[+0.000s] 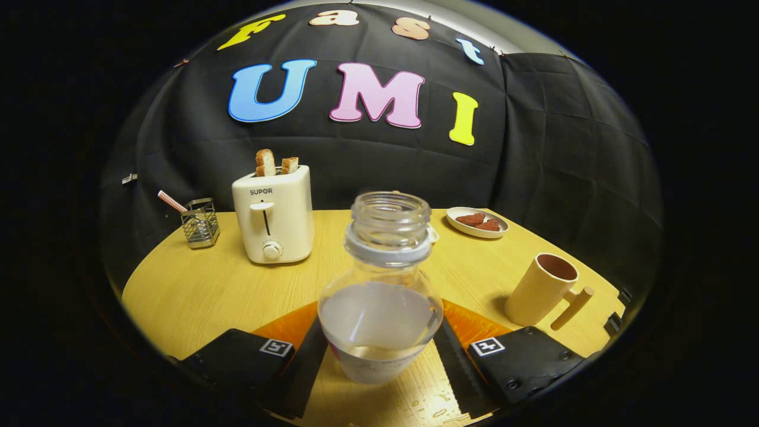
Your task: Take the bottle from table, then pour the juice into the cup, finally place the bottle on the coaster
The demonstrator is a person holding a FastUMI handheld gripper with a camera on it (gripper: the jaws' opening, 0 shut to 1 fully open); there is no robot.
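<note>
Your jaws squeeze the bottle [380, 308] standing straight up between them, and the cup [541, 289] waits off to its right.

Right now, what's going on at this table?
A hand-held gripper has its fingers on either side of an open bottle that is partly full of clear liquid; whether they press on it can't be told. The bottle stands upright over an orange coaster. A cup stands to the right, with a toaster and a plate farther back.
</note>
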